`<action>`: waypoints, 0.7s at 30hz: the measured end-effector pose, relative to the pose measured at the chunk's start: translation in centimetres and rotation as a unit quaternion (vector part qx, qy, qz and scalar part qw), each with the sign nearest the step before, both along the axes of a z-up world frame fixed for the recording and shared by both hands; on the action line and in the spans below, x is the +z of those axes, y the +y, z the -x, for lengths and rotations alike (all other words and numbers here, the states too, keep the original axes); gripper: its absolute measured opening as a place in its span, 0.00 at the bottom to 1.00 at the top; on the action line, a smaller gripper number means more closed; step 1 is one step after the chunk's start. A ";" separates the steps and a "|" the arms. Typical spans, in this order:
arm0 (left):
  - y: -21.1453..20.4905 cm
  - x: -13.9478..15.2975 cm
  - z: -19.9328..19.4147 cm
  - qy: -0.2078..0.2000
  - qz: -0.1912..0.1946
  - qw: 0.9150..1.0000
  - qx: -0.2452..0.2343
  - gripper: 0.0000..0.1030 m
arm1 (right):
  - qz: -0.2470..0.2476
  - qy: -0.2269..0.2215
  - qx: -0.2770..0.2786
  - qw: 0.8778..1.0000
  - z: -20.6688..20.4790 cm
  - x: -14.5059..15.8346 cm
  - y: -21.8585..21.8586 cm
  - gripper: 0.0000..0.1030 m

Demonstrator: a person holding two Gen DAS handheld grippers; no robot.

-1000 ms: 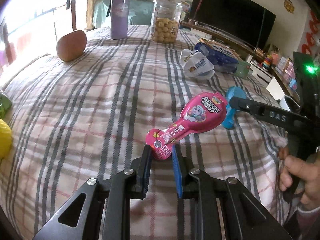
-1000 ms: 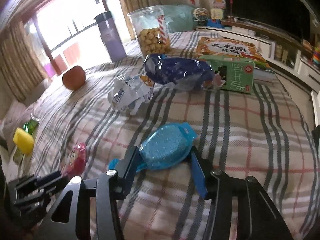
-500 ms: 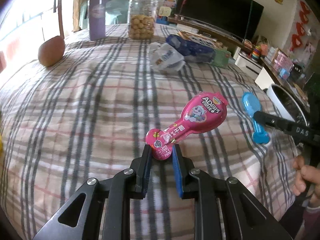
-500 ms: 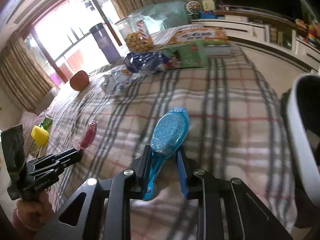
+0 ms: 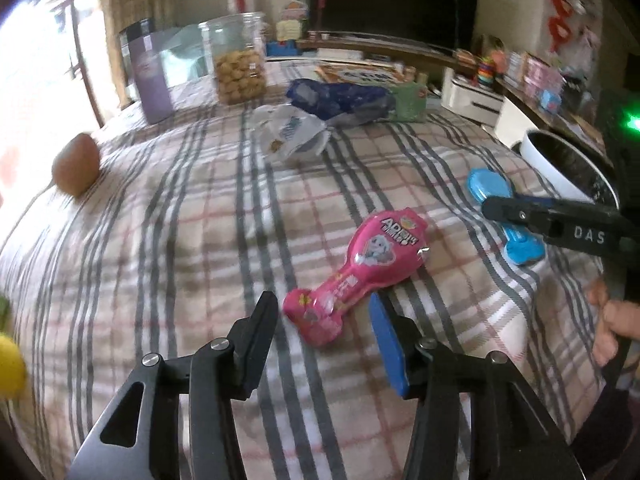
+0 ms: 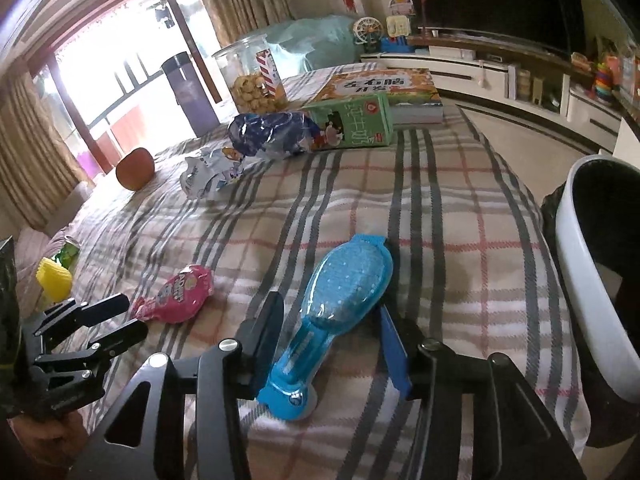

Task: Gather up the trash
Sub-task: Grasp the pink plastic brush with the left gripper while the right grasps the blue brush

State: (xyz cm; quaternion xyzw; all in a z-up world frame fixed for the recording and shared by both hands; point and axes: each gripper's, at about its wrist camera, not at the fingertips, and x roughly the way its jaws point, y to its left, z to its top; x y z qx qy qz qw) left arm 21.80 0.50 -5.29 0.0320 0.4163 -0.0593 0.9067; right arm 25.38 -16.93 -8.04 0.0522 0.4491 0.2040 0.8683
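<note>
Change: both grips released since half a second ago.
Left gripper [image 5: 324,320]: opening, pink spoon-shaped plastic wrapper [image 5: 360,268] lies loose between its jaws.
Right gripper [image 6: 332,332]: opening, blue spoon-shaped plastic wrapper [image 6: 336,312] lies loose between its jaws.

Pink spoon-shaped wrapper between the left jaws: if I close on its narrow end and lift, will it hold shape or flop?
The pink wrapper looks like glossy moulded plastic, so probably fairly stiff and light. Its sheen suggests it could slip. The left gripper is opening around it, pads apparently clear.
</note>
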 end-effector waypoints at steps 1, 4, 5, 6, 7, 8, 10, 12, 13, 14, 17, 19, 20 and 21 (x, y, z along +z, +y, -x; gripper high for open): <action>-0.2 -0.1 -0.5 0.002 -0.006 1.000 -0.005 0.46 | 0.001 -0.002 0.000 1.000 -0.1 0.0 0.1 0.45; -1.0 -0.5 -1.9 0.009 -0.005 0.999 -0.033 0.46 | 0.001 -0.002 -0.003 1.000 -0.3 -0.1 0.2 0.36; -1.2 -0.7 -2.3 0.015 -0.006 0.999 -0.038 0.46 | -0.001 -0.002 -0.002 1.000 -0.4 -0.1 0.1 0.35; -1.5 -0.8 -2.5 0.017 -0.011 0.999 -0.042 0.46 | -0.003 -0.002 -0.001 1.000 -0.2 -0.1 0.1 0.33; -1.6 -0.8 -2.7 0.016 -0.011 0.999 -0.044 0.42 | -0.007 -0.002 0.003 1.000 -0.2 -0.1 0.1 0.33; -1.7 -0.8 -2.8 0.018 -0.006 0.999 -0.048 0.38 | -0.012 -0.002 0.007 1.000 -0.1 0.0 0.1 0.31; -1.6 -0.9 -2.8 0.017 -0.002 0.999 -0.047 0.36 | -0.023 -0.003 0.011 1.000 0.1 0.1 -0.2 0.29; -1.4 -0.9 -2.7 0.019 0.011 0.999 -0.045 0.18 | -0.035 -0.003 0.013 0.999 0.4 0.3 -0.5 0.27; -1.3 -0.9 -2.8 0.022 0.022 0.999 -0.044 0.09 | -0.042 -0.004 0.013 0.999 0.6 0.4 -0.7 0.27; -1.2 -0.9 -2.8 0.024 0.029 0.998 -0.040 0.04 | -0.047 -0.004 0.012 0.999 0.8 0.5 -1.0 0.26; -1.1 -0.7 -2.5 0.025 0.037 0.998 -0.033 0.01 | -0.055 -0.006 0.012 0.998 1.3 0.9 -1.7 0.25; -1.2 -0.6 -2.3 0.027 0.048 0.998 -0.033 0.01 | -0.063 -0.005 0.008 0.998 1.6 1.0 -2.3 0.25; -1.2 -0.6 -2.1 0.028 0.055 0.998 -0.032 0.00 | -0.066 -0.006 0.005 0.998 1.7 1.2 -2.6 0.25; -1.2 -0.5 -2.0 0.029 0.065 0.997 -0.031 0.00 | -0.067 -0.007 0.004 0.998 1.8 1.3 -2.8 0.25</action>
